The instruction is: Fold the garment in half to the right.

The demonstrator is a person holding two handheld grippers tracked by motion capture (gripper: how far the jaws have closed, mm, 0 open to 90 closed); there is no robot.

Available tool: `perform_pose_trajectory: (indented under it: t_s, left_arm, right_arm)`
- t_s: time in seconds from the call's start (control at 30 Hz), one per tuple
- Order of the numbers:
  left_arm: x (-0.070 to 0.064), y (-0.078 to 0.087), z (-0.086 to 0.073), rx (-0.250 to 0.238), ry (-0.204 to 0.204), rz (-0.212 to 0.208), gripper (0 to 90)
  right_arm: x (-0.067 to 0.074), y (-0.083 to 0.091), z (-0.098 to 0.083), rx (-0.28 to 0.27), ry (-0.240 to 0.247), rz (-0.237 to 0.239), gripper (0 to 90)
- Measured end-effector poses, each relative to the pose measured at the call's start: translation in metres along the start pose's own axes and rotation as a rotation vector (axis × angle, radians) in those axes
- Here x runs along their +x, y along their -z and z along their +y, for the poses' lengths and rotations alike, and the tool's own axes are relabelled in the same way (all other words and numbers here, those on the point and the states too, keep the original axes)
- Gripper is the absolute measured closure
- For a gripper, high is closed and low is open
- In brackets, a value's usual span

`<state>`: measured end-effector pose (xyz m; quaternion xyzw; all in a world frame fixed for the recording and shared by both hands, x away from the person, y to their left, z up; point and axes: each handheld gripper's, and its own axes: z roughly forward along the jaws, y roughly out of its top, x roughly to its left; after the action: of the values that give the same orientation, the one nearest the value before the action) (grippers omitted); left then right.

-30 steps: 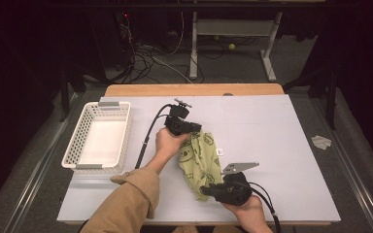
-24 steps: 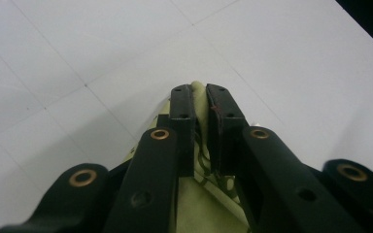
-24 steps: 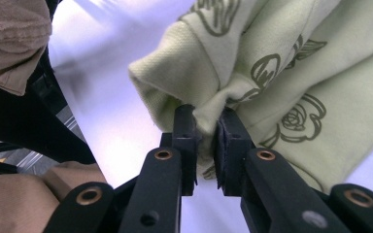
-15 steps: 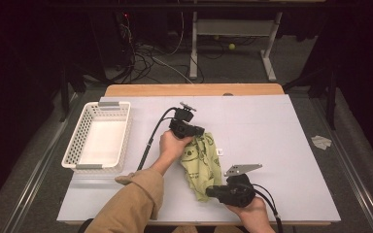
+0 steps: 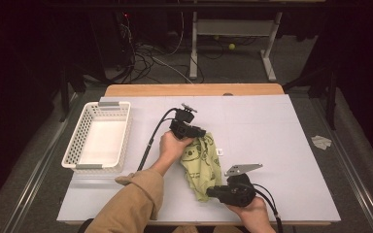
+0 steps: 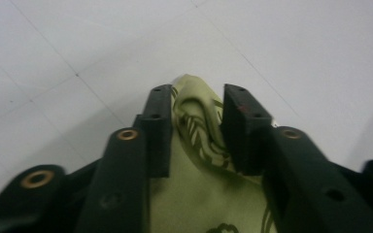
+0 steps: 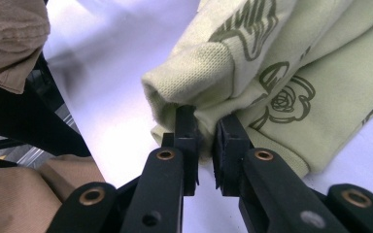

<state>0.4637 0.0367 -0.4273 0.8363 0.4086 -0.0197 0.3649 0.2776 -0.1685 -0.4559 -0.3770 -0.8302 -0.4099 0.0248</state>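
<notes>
A pale green cloth (image 5: pixel 201 162) with a dark flower print lies crumpled lengthwise at the middle of the white table (image 5: pixel 281 145). My left gripper (image 5: pixel 203 134) sits at the cloth's far end. In the left gripper view a raised fold of the cloth (image 6: pixel 199 116) is pinched between the jaws of that gripper (image 6: pixel 199 94). My right gripper (image 5: pixel 209 191) is at the cloth's near end, pointing left. In the right gripper view this gripper (image 7: pixel 205 116) is shut on a rolled hem of the cloth (image 7: pixel 272 68).
A white plastic basket (image 5: pixel 73 145) stands at the table's left side. A small white tag (image 5: pixel 218 152) lies just right of the cloth. A tan sleeve (image 5: pixel 136 199) reaches in from the near edge. A wooden strip (image 5: pixel 194 90) borders the far edge.
My left gripper has shifted slightly right and toward the person, pulling the cloth's far end in. The cloth is now narrower and more bunched. The right gripper has hardly moved.
</notes>
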Motion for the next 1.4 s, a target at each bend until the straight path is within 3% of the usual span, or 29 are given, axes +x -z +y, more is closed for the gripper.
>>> perform_pose_trajectory:
  t_s: [0.17,0.27,0.37,0.63,0.9,1.13,1.4]
  left_arm:
    - [-0.003,0.013,0.001,-0.02,-0.008,-0.004,47.0]
    - [-0.005,0.022,-0.001,-0.031,-0.027,0.012,45.8]
    - [-0.005,0.031,-0.004,-0.041,-0.02,0.006,43.9]
    - [-0.006,0.047,-0.022,-0.024,-0.02,0.025,42.5]
    - [-0.002,0.051,-0.039,0.0,0.023,0.004,39.3]
    - [-0.005,0.046,-0.056,0.021,0.031,-0.011,37.4]
    - [-0.008,0.041,-0.063,0.031,0.024,0.002,36.9]
  right_arm:
    - [-0.001,0.0,0.001,0.003,0.0,0.004,83.5]
    - [-0.001,0.0,0.001,0.004,-0.003,0.006,83.5]
    - [-0.001,0.0,0.001,0.005,-0.003,0.006,83.4]
    - [-0.001,0.0,0.002,0.009,-0.007,0.006,83.2]
    - [0.0,0.001,0.004,0.017,-0.004,0.005,83.1]
    - [0.002,0.002,0.004,0.016,0.009,-0.007,81.9]
    - [0.005,0.006,0.004,0.019,0.026,-0.025,75.9]
